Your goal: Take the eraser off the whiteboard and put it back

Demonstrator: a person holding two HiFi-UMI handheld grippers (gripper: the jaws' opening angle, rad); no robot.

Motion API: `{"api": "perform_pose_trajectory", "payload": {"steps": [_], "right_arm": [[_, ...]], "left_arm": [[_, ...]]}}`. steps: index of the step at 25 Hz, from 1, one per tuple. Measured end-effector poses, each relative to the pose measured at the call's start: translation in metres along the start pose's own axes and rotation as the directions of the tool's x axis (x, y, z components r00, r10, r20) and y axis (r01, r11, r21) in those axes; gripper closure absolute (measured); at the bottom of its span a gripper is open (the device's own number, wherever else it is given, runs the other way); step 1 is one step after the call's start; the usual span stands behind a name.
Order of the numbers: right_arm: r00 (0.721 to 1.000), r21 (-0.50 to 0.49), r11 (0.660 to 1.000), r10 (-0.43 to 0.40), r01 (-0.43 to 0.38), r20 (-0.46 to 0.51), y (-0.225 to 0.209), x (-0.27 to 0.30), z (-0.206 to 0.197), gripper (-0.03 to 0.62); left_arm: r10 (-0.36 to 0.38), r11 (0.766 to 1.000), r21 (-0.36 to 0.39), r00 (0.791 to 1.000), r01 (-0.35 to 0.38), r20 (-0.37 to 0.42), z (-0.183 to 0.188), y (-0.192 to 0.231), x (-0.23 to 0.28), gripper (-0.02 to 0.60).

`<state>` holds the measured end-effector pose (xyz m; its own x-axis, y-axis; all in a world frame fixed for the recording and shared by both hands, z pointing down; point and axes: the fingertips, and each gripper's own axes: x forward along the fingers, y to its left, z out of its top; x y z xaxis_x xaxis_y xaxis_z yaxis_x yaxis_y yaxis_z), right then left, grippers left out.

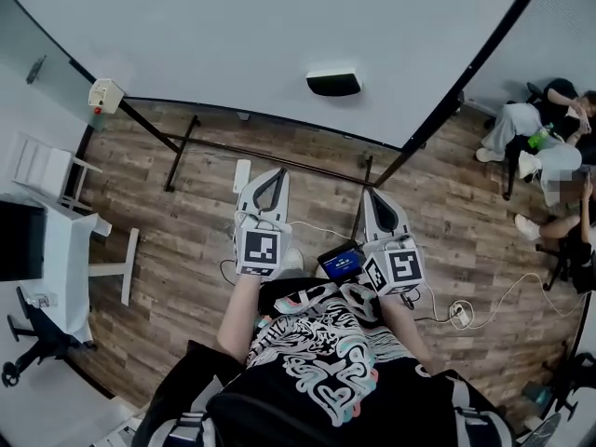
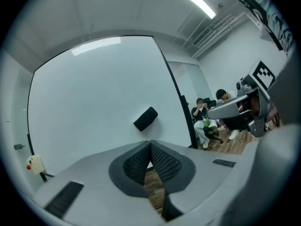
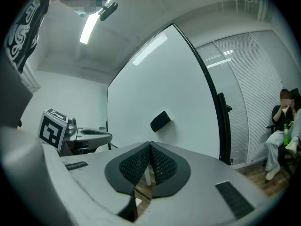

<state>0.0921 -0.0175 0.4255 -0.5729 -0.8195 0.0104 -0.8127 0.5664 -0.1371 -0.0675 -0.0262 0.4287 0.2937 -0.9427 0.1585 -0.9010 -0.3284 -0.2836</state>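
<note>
Jaws clenched, empty: left gripper (image 1: 276,175) and right gripper (image 1: 374,196) short of the whiteboard (image 1: 214,35)
Eraser (image 1: 333,83) sticks on it, well apart from both, so lifting it off looks not yet begun — forearms reach forward side by side, grippers level and aimed at it, probably lining up a reach
</note>
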Motion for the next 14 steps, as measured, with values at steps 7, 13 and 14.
{"api": "perform_pose_trajectory", "payload": {"steps": [7,13,14], "right_arm": [[1.0,-0.004,1.0,-0.003,0.003,0.0,-0.001,0.01,0.001,0.58],[1.0,-0.003,1.0,-0.011,0.011,0.005,-0.008,0.014,0.003,0.58],[1.0,-0.004,1.0,-0.012,0.012,0.006,-0.008,0.015,0.004,0.58]], "left_arm": [[-0.007,1.0,-0.029,1.0,0.008,0.008,-0.002,0.009,0.006,0.575],[-0.027,0.999,0.031,1.0,0.027,0.007,0.001,0.003,0.016,0.575],[-0.032,0.999,0.033,0.999,0.031,0.009,0.001,0.002,0.017,0.575]]}}
